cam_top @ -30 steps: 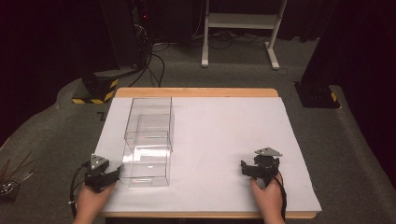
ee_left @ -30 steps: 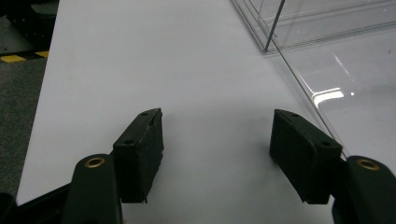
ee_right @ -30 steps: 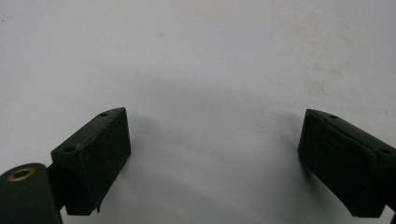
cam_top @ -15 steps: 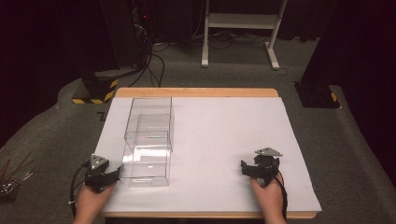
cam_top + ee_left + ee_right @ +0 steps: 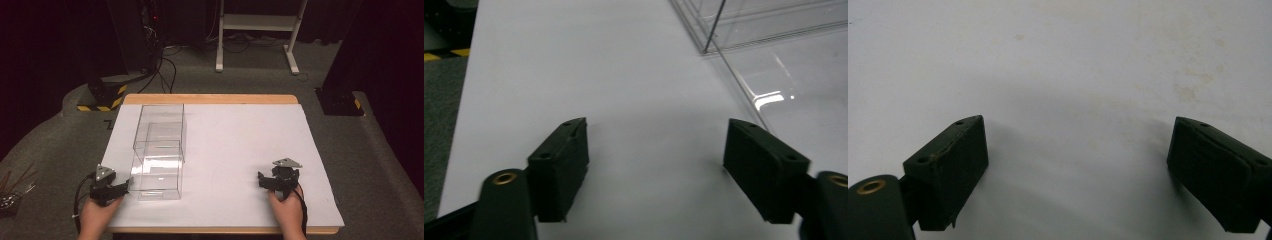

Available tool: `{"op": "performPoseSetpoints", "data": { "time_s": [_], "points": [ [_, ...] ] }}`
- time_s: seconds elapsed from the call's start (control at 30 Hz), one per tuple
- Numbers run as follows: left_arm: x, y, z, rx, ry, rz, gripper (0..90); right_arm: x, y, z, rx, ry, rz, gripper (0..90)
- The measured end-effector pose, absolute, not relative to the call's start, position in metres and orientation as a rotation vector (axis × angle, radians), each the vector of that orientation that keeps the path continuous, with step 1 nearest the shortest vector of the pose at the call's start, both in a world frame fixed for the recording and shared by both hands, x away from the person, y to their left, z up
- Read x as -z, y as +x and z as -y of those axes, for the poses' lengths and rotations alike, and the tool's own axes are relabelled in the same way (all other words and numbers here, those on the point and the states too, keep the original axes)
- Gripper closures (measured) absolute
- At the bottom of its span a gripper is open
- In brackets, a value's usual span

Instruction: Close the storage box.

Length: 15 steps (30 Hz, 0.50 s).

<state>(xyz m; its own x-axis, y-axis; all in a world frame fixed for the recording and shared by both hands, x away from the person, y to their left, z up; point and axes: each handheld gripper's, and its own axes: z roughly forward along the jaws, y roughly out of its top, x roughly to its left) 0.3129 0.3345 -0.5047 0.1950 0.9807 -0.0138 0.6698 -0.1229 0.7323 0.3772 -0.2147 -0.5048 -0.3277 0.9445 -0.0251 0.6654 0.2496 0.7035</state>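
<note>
While both hands sit low at the near edge of the tabletop (image 5: 230,130), nothing is actually gripped yet. The left tongs (image 5: 121,189) are spread wide apart, empty, and resting right by the near left corner of the clear acrylic box (image 5: 159,150); in the left gripper view that corner and the box's wall (image 5: 744,85) sit just ahead and to the right of the left tongs (image 5: 656,165). My guess is that hand is parked there so it can steady or grab the box wall next, since it's the closest thing to it.

The right tongs (image 5: 261,180) are also open and empty, well apart from the box, off to its right over bare white sheet. The right gripper view has the right tongs (image 5: 1078,175) over plain surface with a few faint stains, so that hand looks like it's just waiting.

Hard to read: the box is see-through, and there seems to be a smaller clear box or divider nested inside the tall one, but I can't say for sure from the reflections. Whether the left tongs are touching the box or just beside it is also not clear. The box's top is cut off in the left gripper view.
</note>
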Motion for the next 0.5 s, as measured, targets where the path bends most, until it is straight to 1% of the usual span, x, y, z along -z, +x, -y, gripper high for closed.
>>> {"op": "performPoseSetpoints", "data": {
  "time_s": [0.03,0.5],
  "points": [
    [0.504,0.313,-0.336,-0.648,1.869,-1.539,24.3,0.505,0.377,0.215,-0.834,1.464,-2.08,9.2],
    [0.481,0.301,-0.347,-0.661,1.784,-1.485,19.4,0.505,0.377,0.214,-0.833,1.461,-2.08,9.4]
  ]
}}
